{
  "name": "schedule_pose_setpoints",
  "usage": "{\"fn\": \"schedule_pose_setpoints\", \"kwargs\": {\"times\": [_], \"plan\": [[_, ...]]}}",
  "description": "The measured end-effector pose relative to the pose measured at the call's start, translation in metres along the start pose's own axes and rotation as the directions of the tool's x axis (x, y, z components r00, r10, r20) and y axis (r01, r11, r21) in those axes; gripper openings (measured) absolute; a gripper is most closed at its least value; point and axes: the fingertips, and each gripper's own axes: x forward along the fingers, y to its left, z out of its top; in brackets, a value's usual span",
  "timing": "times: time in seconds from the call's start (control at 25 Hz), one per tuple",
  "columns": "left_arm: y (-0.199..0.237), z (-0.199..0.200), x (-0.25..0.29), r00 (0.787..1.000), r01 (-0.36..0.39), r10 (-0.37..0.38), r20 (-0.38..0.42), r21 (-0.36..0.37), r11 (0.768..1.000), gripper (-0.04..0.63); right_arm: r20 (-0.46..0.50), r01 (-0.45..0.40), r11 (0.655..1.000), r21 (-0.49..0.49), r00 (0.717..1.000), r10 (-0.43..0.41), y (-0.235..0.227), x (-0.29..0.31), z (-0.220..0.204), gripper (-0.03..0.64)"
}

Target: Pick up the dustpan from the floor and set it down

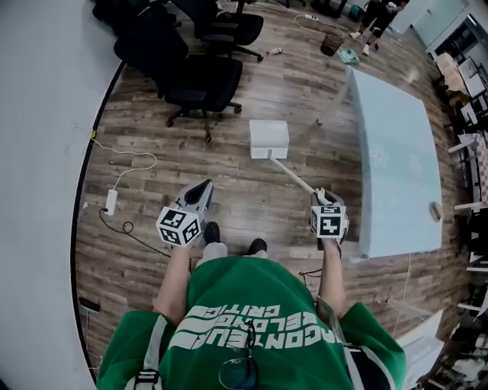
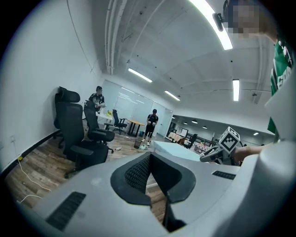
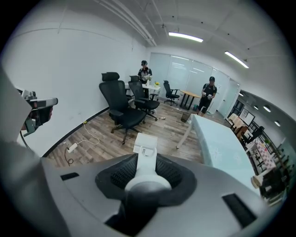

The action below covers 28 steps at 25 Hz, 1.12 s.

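The white dustpan is out in front of me, low over the wood floor; whether it touches the boards I cannot tell. Its long white handle slants back to my right gripper, which is shut on the handle's end. In the right gripper view the handle fills the space between the dark pads, with the dustpan beyond. My left gripper hangs to the left, apart from the dustpan. Its jaws meet at the tips with nothing between them.
Black office chairs stand ahead on the left beside the white wall. A pale blue table runs along the right, close to my right hand. A cable and power adapter lie on the floor at left. People stand at the far end.
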Motion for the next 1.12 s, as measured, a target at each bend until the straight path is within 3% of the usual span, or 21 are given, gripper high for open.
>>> {"fn": "schedule_pose_setpoints", "kwargs": {"times": [0.56,1.12], "plan": [[0.064,-0.048,-0.065,0.99,-0.141,0.139,-0.032,-0.108,0.984,-0.006,-0.216,-0.117,0.989,-0.093,0.972,0.095,0.086,0.098,-0.046,0.123],[0.109,-0.089,-0.122,0.974,-0.219,0.205,-0.091,-0.181,0.959,-0.006,-0.365,-0.208,0.962,-0.176,0.922,0.132,0.166,0.197,-0.065,0.123]]}}
